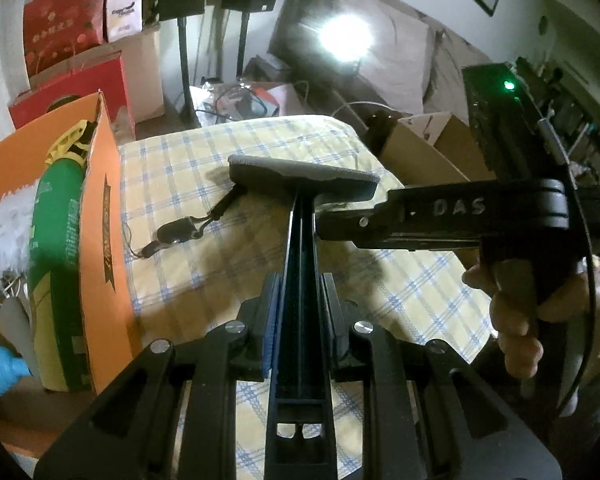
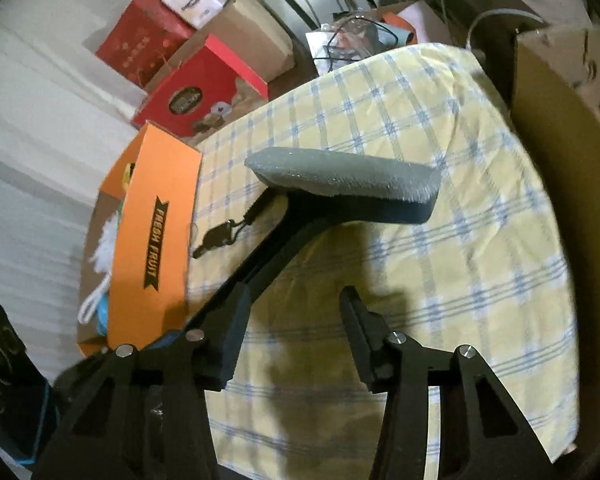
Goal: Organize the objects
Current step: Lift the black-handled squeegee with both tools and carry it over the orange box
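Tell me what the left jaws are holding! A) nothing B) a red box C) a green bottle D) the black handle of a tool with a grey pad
D: in the left wrist view the left gripper is shut on the black handle, which runs up to the grey pad over the checked cloth.

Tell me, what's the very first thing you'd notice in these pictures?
Probably the black T-shaped tool with a grey padded head, held up over the yellow checked cloth; the left gripper pinches its handle. Next, the bright orange box at the cloth's left edge, with a green bottle and white fluffy duster inside. The right gripper hangs open, empty.
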The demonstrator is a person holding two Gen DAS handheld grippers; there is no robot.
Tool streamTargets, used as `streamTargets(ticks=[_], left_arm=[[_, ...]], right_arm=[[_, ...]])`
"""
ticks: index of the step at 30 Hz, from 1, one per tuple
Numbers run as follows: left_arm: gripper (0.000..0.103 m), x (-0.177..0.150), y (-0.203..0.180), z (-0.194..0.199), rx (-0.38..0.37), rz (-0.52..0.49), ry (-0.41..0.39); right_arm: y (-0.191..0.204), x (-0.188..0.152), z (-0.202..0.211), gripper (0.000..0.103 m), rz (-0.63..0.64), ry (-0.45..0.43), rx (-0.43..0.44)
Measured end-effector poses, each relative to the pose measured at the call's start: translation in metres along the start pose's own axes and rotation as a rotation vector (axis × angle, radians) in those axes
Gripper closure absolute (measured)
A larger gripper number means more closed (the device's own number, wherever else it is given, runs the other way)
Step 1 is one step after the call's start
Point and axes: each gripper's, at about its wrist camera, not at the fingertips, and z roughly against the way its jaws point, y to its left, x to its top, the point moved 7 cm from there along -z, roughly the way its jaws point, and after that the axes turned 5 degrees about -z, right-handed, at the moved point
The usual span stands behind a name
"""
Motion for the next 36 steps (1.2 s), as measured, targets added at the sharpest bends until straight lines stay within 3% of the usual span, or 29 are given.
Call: streamTargets(ticks=[5, 13, 15, 16, 26, 36], left_arm=[[0.085, -0.001, -0.003, 0.000, 0.005, 0.006, -0.009], [0.085, -0.003, -0.006, 0.000, 0.005, 0.021, -0.027], [0.085, -0.003, -0.008, 0.002, -0.006, 0.027, -0.035], [0.085, -0.002, -0.008, 0.004, -0.004, 0.027, -0.043], [0.085, 0.020, -0.002, 0.044, 0.010, 0.033, -0.142], [0.085, 0.041, 0.047, 0.101, 0.095, 0.079, -0.245]], right_arm=[[0.004, 0.003, 0.012, 0.054, -0.039, -0.037, 0.054], [0.017, -0.013, -0.017, 0.052, -0.097, 0.060, 0.133], [0.020, -0.016, -0.022, 0.054, -0.112, 0.076, 0.162], [0.023, -0.017, -0.023, 0.062, -0.115, 0.079, 0.177], [0.061, -0.007, 0.002, 0.067, 0.002, 0.016, 0.154], [0.148, 0.010, 0.017, 0.068, 0.168, -0.026, 0.164]])
